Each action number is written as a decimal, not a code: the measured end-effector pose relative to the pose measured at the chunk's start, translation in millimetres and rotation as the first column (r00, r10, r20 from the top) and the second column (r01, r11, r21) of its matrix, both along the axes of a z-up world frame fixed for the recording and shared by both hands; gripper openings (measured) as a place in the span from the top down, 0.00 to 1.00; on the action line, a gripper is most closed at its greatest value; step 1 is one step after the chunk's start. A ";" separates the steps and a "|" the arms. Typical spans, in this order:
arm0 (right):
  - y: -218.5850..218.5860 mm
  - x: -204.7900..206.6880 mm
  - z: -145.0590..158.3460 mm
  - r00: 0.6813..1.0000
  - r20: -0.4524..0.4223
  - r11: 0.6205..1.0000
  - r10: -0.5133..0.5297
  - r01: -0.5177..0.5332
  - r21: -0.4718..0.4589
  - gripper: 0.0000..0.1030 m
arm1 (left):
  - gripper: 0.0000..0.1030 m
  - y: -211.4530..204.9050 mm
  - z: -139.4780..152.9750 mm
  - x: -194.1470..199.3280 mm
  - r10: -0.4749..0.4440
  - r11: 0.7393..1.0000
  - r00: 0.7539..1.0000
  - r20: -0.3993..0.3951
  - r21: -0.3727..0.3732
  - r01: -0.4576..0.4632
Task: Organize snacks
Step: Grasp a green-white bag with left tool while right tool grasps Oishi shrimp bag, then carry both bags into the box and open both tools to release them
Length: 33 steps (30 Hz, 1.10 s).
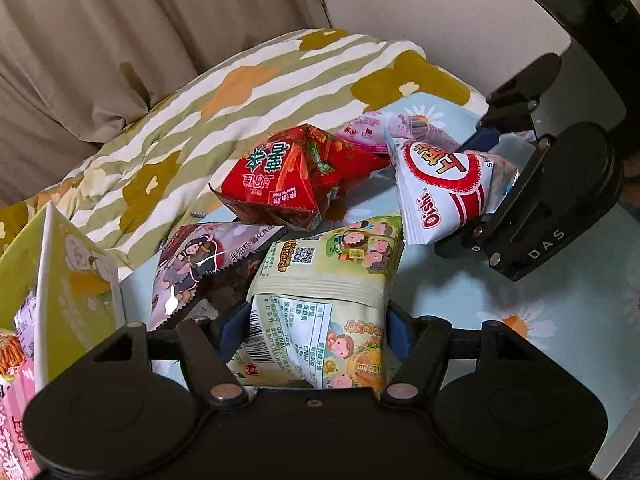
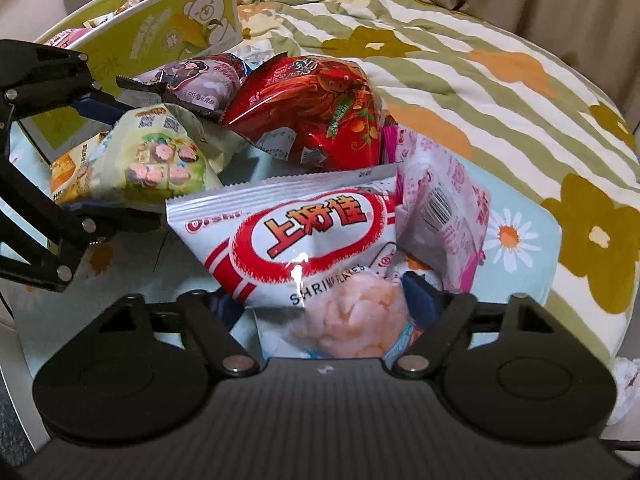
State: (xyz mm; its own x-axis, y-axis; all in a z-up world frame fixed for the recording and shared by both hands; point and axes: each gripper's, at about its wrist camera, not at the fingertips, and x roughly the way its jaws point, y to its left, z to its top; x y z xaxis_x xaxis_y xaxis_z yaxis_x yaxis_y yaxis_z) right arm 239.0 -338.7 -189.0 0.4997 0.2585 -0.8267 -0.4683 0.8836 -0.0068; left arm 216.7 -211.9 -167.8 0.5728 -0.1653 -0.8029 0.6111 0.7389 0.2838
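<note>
I am holding the left gripper [image 1: 316,320] clamped on the pale green snack bag [image 1: 320,304]; its blue pads are pressing on both sides of the bag, so I judge the bag is ready to be carried. The right gripper [image 2: 320,300] has its jaws on either side of the white shrimp flakes bag [image 2: 296,240]. The bag's lower end is sitting between the blue pads, but I cannot tell for sure whether they are already pressing firmly.

I am taking one bag in each gripper, probably so that two go away in one trip.

Around them the other snacks are lying in a loose heap on the light blue daisy cloth [image 2: 516,240]: the red bag [image 2: 316,108] is leaning behind the white one, the purple bag [image 1: 200,264] is lying beside the green one, and a pink bag [image 2: 444,216] is touching the white one near the cloth's right edge.

The yellow-green box [image 2: 188,20] is standing open at the far left corner of the cloth, with some packets already inside. I think it is the place for all the snacks.
</note>
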 end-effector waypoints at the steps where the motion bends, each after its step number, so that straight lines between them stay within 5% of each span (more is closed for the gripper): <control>1: -0.6 -1.7 0.9 1.000 0.000 1.000 -0.004 0.004 0.005 0.15 | 0.29 -0.2 1.2 -1.3 0.001 1.000 1.000 0.002 -0.002 -0.001; 7: -3.8 -14.2 9.6 1.000 0.014 1.000 -0.022 0.022 0.009 0.25 | 0.29 -0.8 11.1 -13.3 0.009 1.000 1.000 0.027 -0.024 -0.008; 21: -7.3 -54.4 64.6 0.995 0.088 0.999 -0.045 0.044 0.006 0.26 | 0.29 10.6 70.3 -56.9 0.084 0.990 0.986 0.146 -0.128 -0.065; 33: 34.6 -62.8 127.4 0.978 0.205 0.997 0.023 -0.036 0.061 0.25 | 0.29 70.1 129.7 -82.6 0.300 0.944 0.919 0.257 -0.215 -0.249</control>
